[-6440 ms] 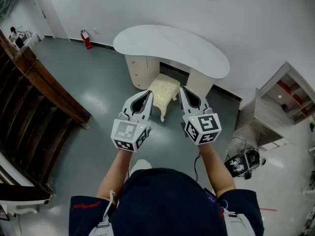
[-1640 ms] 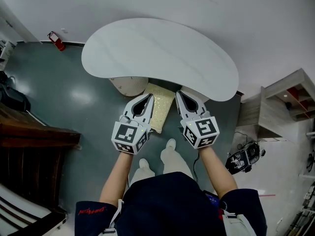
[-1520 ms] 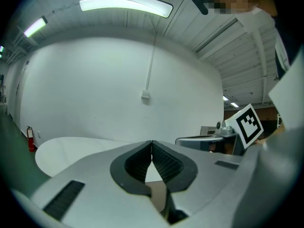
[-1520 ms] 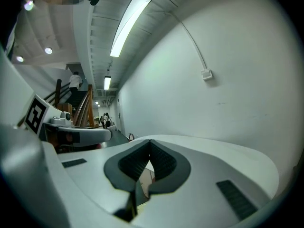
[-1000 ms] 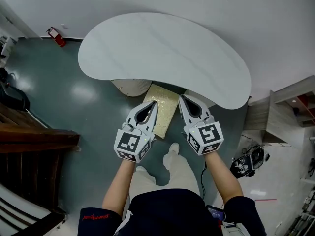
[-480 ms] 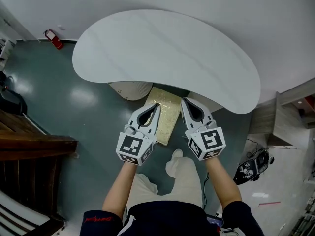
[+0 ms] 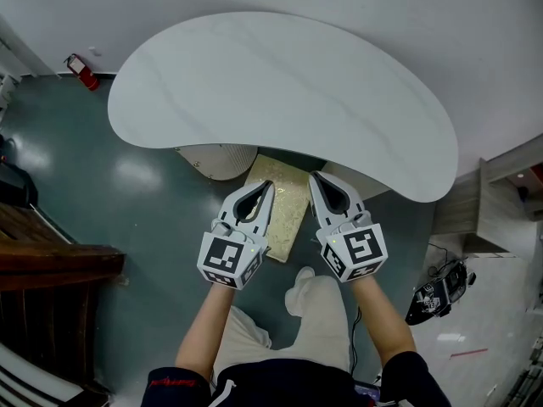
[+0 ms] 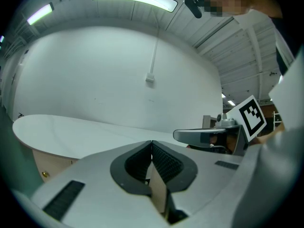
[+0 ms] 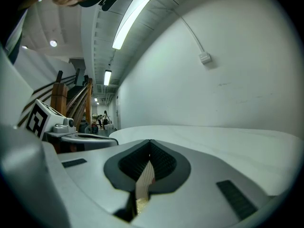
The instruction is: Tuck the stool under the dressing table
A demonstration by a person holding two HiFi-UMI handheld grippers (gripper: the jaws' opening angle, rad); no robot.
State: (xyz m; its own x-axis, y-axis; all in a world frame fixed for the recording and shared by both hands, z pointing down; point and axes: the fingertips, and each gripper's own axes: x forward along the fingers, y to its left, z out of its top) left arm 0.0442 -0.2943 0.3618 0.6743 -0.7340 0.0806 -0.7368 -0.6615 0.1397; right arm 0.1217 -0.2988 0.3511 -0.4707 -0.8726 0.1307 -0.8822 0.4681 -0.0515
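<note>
Head view: your left tool [image 7: 268,186] and right tool [image 7: 313,179], closed and empty, flank the half-tucked stool [image 7: 281,210]; push it under the table [image 7: 280,83].

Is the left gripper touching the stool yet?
Cannot tell. In the head view the left gripper overlaps the stool from above, hiding any gap; the left gripper view shows only shut jaws and the tabletop.

The glossy grey-green floor [image 7: 127,193] bears the white dressing table [image 7: 280,91] against the wall [image 7: 424,15], the cream stool [image 7: 286,200] partly under its front edge, and a red fire extinguisher [image 7: 78,70].
</note>
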